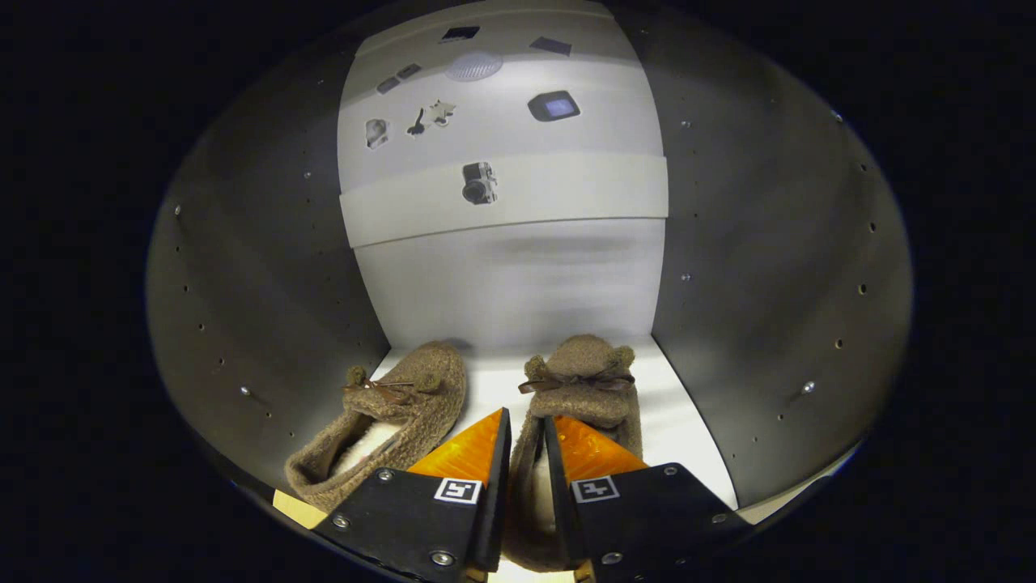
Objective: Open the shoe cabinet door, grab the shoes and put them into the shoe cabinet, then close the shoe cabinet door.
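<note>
Two brown fuzzy slippers with small bows stand side by side on the white floor of the shoe cabinet, toes toward the back. The left slipper lies free, just ahead of my left finger and angled slightly. My gripper is shut on the inner side wall of the right slipper; the fuzzy rim shows pinched in the narrow gap between the fingers. The right slipper's heel is hidden under my fingers.
Dark cabinet side walls with rows of small holes close in on both sides, the right wall near the held slipper. A pale back panel with a horizontal band and small pictures stands beyond the slippers. The cabinet's light front edge shows beside my left finger.
</note>
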`<state>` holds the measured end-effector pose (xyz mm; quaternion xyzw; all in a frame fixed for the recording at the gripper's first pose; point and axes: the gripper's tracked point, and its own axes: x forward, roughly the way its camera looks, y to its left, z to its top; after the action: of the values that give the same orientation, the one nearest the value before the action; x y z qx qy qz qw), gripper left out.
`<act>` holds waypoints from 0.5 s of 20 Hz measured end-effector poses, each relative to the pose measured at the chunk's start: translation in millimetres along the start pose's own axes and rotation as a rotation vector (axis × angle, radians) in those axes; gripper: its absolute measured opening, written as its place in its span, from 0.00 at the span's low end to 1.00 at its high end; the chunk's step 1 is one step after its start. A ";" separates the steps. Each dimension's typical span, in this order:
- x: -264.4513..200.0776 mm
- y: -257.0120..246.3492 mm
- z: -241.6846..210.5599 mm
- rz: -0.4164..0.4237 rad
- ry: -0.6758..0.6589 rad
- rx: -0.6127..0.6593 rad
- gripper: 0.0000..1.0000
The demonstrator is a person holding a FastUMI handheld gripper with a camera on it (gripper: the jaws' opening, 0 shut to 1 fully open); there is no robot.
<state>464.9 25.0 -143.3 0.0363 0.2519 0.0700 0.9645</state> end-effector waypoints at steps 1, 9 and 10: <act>-4.0 -0.2 -0.1 -0.004 0.000 0.001 0.27; -54.6 5.2 21.6 -0.038 -0.115 -0.020 0.28; -64.2 9.9 23.1 -0.033 -0.127 -0.019 0.28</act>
<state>419.7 24.2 -91.3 0.0273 0.1902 0.0538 0.9799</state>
